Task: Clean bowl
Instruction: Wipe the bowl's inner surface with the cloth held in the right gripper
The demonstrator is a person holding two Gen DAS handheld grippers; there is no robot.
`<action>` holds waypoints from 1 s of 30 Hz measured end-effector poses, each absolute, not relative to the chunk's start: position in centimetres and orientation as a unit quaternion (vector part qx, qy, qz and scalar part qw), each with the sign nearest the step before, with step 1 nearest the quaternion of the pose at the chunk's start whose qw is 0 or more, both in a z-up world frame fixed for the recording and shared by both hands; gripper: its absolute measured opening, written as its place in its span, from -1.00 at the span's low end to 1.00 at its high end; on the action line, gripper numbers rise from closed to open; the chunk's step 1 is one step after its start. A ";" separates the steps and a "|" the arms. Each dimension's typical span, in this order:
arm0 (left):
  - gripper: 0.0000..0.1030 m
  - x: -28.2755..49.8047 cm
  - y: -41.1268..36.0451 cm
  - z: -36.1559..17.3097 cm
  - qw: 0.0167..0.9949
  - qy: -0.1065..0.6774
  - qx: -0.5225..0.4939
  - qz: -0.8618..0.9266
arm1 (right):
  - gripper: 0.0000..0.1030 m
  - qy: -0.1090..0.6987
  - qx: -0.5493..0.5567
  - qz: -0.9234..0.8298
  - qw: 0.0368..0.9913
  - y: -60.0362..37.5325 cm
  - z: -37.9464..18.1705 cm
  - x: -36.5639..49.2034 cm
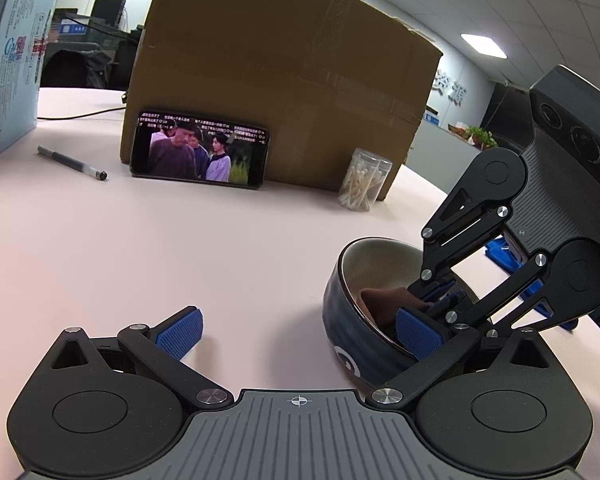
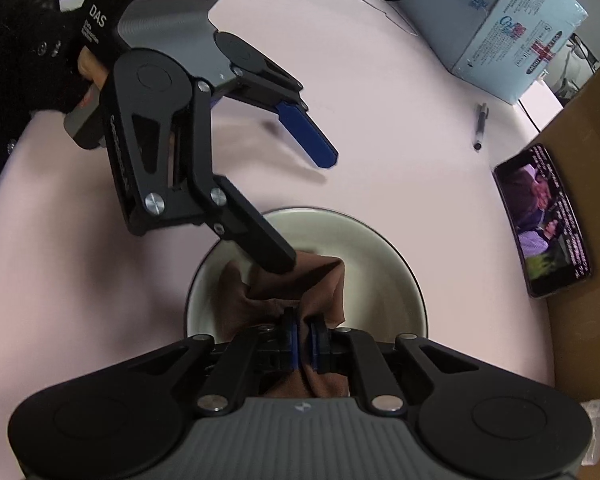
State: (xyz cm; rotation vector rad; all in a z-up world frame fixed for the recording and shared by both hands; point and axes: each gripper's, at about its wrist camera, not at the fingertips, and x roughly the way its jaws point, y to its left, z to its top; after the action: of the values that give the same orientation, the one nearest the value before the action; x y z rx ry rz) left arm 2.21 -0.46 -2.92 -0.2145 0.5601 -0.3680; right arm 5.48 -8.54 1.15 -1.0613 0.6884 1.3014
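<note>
Left wrist view: the left gripper (image 1: 296, 336) sits low over the pink table (image 1: 100, 264), pointing slightly downward, its jaws spread wide and gripping nothing. One blue pad hangs over bare table; the other pad reaches inside the bowl (image 1: 346, 316) at its near rim, and whether it presses the wall is unclear. The bowl, dark blue outside and pale inside, stands on the table at the right, upright or nearly so, mouth upward. The right gripper (image 1: 440, 300) comes in from the right, angled steeply down into the bowl, its jaws closed on a brown cloth (image 1: 384, 304). Its fingertips are hidden by the rim and the left gripper's pad.

Right wrist view: a hand (image 2: 90, 66) in a dark sleeve holds the left gripper (image 2: 296, 208) at upper left; its lower finger crosses the bowl (image 2: 384, 256) rim and covers part of the cloth (image 2: 276, 292). The right gripper (image 2: 300, 340) points down into the round bowl mouth, pinching the bunched cloth, which runs from the bowl floor back between the pads toward the camera. The bowl's near rim is hidden behind the gripper body.
</note>
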 end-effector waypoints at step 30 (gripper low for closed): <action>1.00 1.7 -0.8 -2.6 0.944 0.262 -0.092 -0.179 | -0.82 0.246 -0.561 0.511 0.604 -5.8 -0.4 4.6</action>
State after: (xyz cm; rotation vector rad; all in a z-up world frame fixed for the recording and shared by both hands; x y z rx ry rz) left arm 1.69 -0.80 -2.55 -0.1877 0.5331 -0.3649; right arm 4.63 -5.79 -0.37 -1.2973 0.5682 1.1819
